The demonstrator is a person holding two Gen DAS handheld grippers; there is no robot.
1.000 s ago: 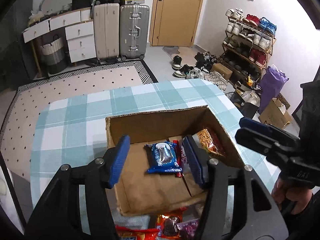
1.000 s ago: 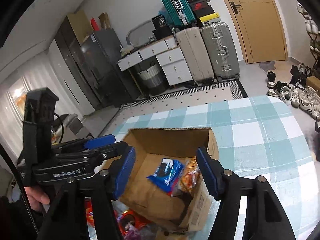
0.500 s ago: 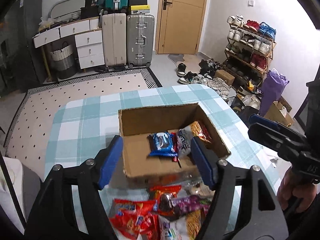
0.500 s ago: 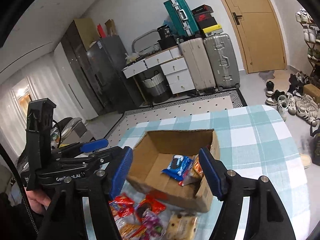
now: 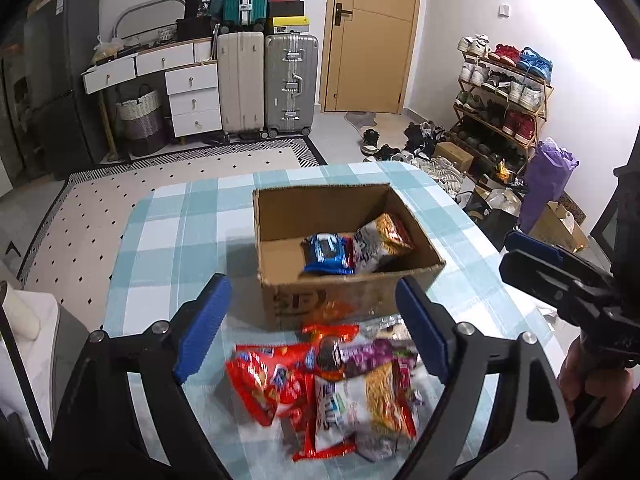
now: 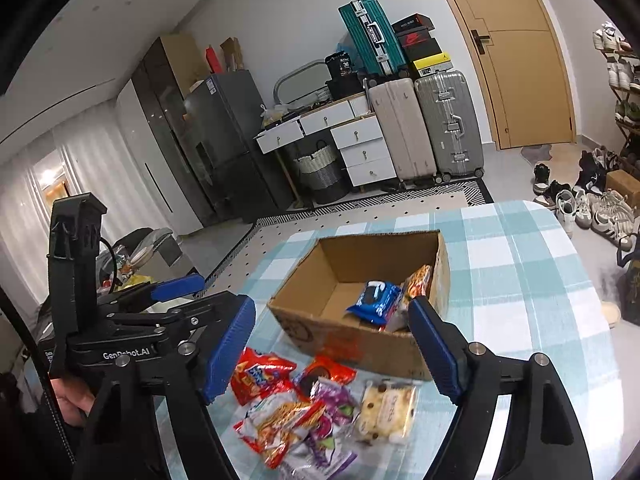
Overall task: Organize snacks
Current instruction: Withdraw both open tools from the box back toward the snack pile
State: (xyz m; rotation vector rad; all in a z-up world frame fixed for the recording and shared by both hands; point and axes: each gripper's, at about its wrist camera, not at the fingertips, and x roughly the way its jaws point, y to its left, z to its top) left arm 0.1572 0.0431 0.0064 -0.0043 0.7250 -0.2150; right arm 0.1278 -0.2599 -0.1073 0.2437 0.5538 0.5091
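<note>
Currently our left blue-padded gripper [image 5: 310,326] and right blue-padded gripper [image 6: 332,344] gape wide, jaws just opened, holding nothing. Loose snack packets [image 5: 340,384] lie below them, against the brown cardboard box [image 5: 400,296]. Bare checked tablecloth [image 6: 520,280] right of it.

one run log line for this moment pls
left tongs: open, empty, just been opening | right tongs: same | box: two packets inside | snack pile: on table before box
</note>
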